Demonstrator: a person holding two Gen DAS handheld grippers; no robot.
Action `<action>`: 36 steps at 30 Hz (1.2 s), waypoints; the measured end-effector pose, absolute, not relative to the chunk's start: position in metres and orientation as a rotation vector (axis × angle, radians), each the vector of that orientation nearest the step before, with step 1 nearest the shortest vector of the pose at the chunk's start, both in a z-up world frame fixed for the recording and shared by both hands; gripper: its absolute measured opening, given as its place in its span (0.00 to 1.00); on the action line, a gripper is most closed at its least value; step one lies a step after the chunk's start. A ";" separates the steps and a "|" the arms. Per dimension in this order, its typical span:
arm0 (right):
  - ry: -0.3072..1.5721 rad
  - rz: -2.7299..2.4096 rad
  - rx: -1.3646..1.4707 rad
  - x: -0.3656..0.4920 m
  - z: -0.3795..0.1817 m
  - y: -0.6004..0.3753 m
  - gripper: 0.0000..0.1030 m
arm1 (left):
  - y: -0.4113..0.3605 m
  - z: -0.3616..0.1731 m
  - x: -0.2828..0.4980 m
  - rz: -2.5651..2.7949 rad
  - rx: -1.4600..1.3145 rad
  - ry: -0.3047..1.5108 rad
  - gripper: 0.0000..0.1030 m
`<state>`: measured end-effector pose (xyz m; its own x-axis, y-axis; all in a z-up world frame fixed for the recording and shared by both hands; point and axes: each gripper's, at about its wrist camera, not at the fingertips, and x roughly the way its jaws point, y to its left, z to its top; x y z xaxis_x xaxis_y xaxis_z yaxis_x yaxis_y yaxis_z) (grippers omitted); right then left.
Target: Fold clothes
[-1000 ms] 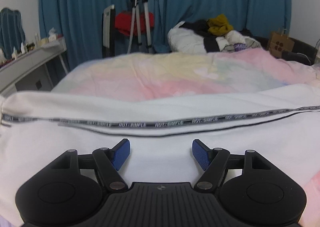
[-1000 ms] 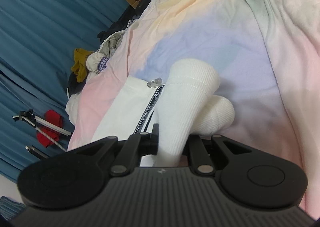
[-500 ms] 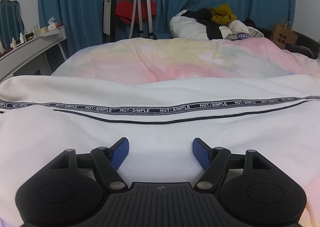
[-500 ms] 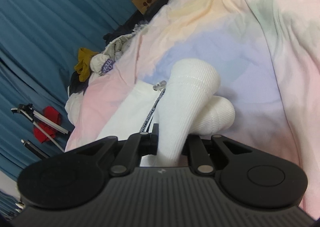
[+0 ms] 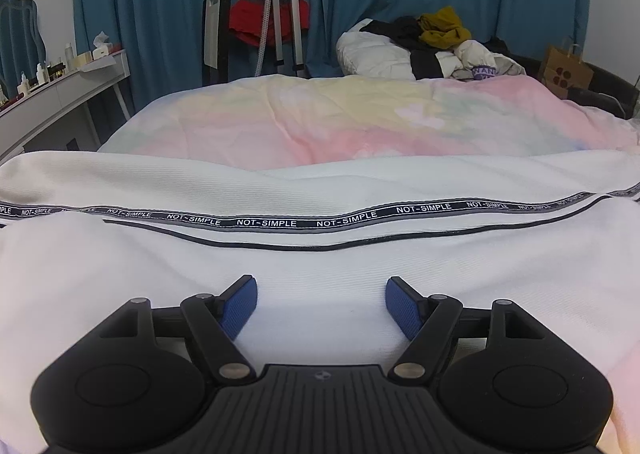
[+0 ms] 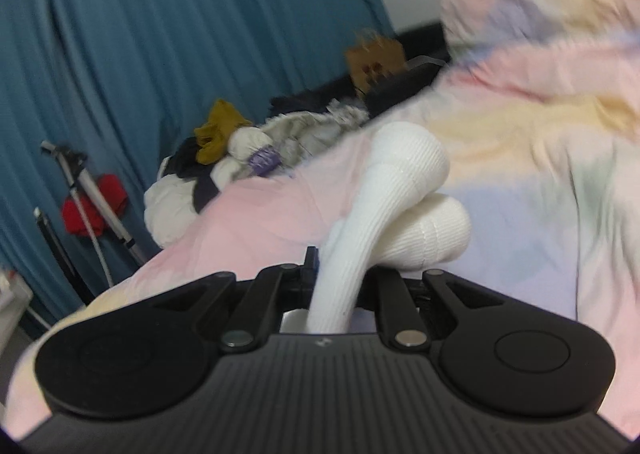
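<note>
While flat, trousers [image 5: 320, 262] lengthwise left-right

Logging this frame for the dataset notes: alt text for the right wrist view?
The right gripper is shut on the ribbed cuffs of a white garment, which stick up between its fingers above a pastel duvet. Behind, blurred, a clothes pile and blue curtains.

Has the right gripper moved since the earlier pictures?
Yes. The right gripper, shut on the white ribbed cuff, has swung: the brown paper bag and clothes pile now sit further right and lower in its view.
</note>
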<state>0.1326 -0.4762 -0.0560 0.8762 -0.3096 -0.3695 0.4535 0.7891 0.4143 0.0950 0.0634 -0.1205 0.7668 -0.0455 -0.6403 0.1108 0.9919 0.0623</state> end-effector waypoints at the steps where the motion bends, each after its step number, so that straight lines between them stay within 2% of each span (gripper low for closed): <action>1: 0.276 -0.404 0.487 0.135 -0.049 -0.469 0.12 | 0.063 -0.120 0.095 -0.086 0.098 0.692 0.71; 8: 0.163 -0.291 0.070 0.137 0.000 -0.369 0.12 | 0.062 -0.119 0.095 -0.092 0.086 0.692 0.71; 13: 0.099 -0.079 -0.196 0.120 0.006 -0.271 0.12 | 0.064 -0.115 0.095 -0.101 0.064 0.690 0.71; 18: 0.189 0.098 -0.373 0.103 -0.034 -0.185 0.12 | 0.080 -0.099 0.091 -0.114 -0.055 0.683 0.70; 23: 0.469 0.241 -0.467 0.101 -0.111 -0.133 0.13 | 0.102 -0.081 0.081 -0.169 -0.234 0.647 0.70; 26: 0.429 0.212 -0.708 0.087 -0.139 -0.103 0.13 | 0.108 -0.076 0.081 -0.233 -0.326 0.643 0.70; 36: 0.375 0.199 -0.591 0.074 -0.121 -0.077 0.14 | 0.112 -0.072 0.091 -0.298 -0.480 0.629 0.70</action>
